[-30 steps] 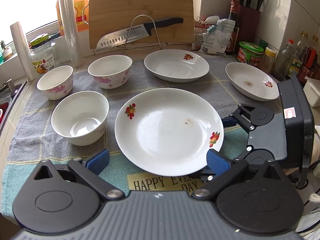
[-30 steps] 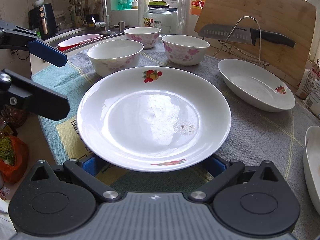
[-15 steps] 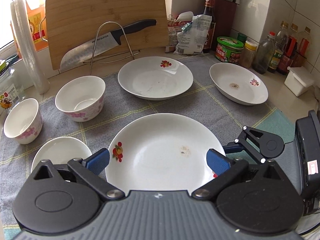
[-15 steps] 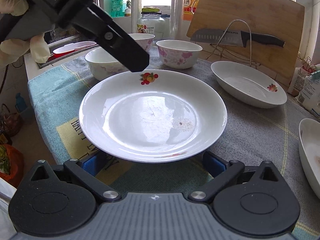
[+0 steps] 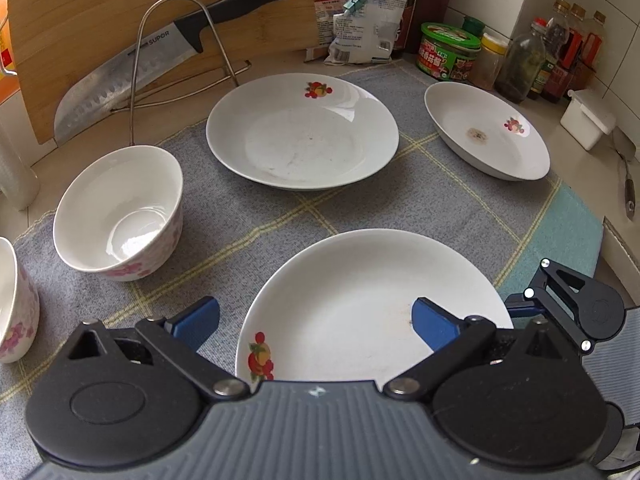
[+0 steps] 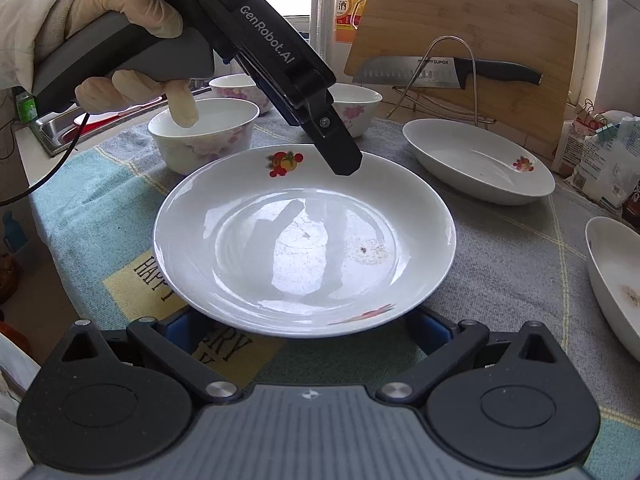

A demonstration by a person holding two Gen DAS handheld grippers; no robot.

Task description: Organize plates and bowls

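Observation:
A white plate with fruit prints [image 6: 304, 240] lies on the grey checked cloth [image 6: 500, 256]. My right gripper [image 6: 302, 326] is open, its blue fingers low at either side of the plate's near rim. My left gripper [image 5: 316, 316] is open and hovers over that same plate [image 5: 368, 304]. In the right wrist view the left gripper [image 6: 340, 156], held by a gloved hand [image 6: 132, 12], hangs above the plate's far rim. A second plate [image 5: 302, 136] and an oval dish [image 5: 486, 132] lie further back. Two floral bowls [image 5: 118, 212] [image 5: 12, 300] stand at the left.
A knife [image 5: 160, 52] rests on a wire rack [image 5: 176, 52] against a wooden cutting board [image 5: 100, 8]. Jars and bottles [image 5: 520, 52] line the back right. A sink [image 6: 80, 124] lies beyond the bowls [image 6: 204, 136] in the right wrist view.
My left gripper has swung forward and to the right, from beside the plate to above it. The right gripper has stayed at the plate's near rim.

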